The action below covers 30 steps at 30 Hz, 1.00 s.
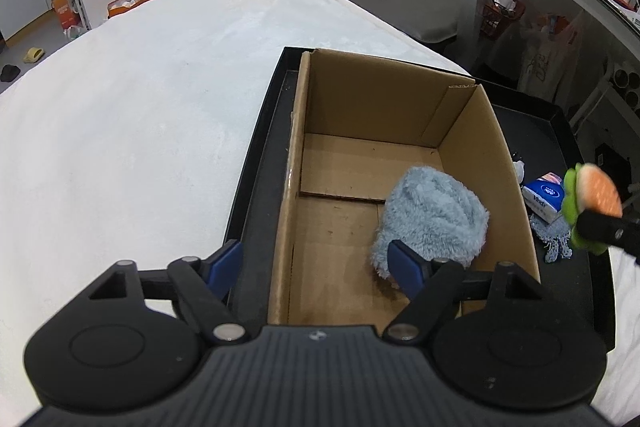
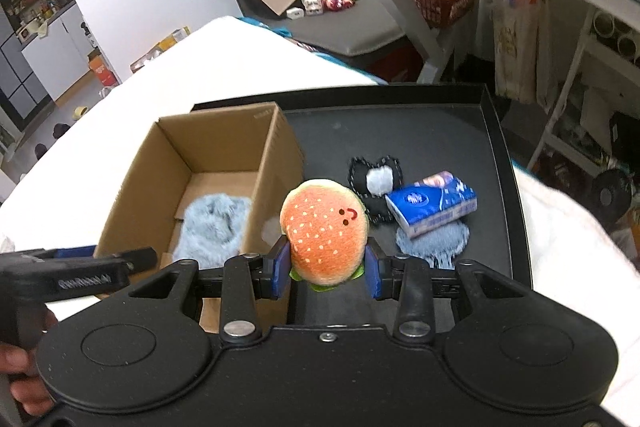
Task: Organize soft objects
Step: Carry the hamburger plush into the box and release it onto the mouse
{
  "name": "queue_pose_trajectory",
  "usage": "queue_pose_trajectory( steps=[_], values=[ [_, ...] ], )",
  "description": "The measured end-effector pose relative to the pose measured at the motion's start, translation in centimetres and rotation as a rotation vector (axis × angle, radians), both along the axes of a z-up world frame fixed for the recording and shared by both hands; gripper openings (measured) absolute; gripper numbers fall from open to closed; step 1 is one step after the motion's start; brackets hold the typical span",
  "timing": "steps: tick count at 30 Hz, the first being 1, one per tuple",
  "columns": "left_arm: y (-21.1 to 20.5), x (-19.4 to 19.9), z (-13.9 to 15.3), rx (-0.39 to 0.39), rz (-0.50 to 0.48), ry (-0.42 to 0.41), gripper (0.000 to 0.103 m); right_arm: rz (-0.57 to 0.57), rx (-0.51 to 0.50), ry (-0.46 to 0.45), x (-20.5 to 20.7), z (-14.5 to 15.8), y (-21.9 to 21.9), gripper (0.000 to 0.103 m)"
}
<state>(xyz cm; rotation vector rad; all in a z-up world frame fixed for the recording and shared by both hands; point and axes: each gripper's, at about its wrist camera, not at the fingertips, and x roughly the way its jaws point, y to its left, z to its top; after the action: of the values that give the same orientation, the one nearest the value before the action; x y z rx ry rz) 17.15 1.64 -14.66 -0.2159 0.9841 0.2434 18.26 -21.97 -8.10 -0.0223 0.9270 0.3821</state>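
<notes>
A black tray [image 2: 500, 147] holds a cardboard box [image 1: 460, 131] (fluffy blue cloth [image 1: 432, 215] inside). The left gripper [image 1: 316, 263] hangs spread wide, empty, over the box; the right gripper [image 2: 326, 269] clamps a plush burger [image 2: 324, 231] above the tray.

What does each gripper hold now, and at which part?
The right gripper holds the burger toy by its two sides, near the bottom. The left gripper is open and holds nothing.

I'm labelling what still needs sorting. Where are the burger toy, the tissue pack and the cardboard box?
burger toy [image 2: 324, 227]: right wrist view, middle of the orange bun.
tissue pack [image 2: 434, 207]: right wrist view, blue top face.
cardboard box [image 1: 360, 167]: left wrist view, bare floor inside.
</notes>
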Motion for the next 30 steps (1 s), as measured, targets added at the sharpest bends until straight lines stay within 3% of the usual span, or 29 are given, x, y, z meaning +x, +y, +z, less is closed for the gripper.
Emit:
queue_pose_trajectory(
  steps=[5,9,13,30],
  values=[
    [0.3,-0.1,-0.5,-0.018,0.011,-0.004,0.042,0.017,-0.003,-0.025,0.0,1.1,1.1,0.037],
    [0.2,-0.6,-0.8,0.014,0.008,-0.014,0.025,0.037,0.000,-0.038,-0.2,1.8,2.1,0.037],
    [1.1,-1.2,-0.7,-0.010,0.029,-0.029,0.011,0.054,-0.001,-0.046,-0.3,2.3,3.1,0.037],
    [2.5,-3.0,-0.3,-0.052,0.021,-0.059,0.010,0.093,-0.012,-0.065,-1.7,2.9,6.1,0.037]
  ],
)
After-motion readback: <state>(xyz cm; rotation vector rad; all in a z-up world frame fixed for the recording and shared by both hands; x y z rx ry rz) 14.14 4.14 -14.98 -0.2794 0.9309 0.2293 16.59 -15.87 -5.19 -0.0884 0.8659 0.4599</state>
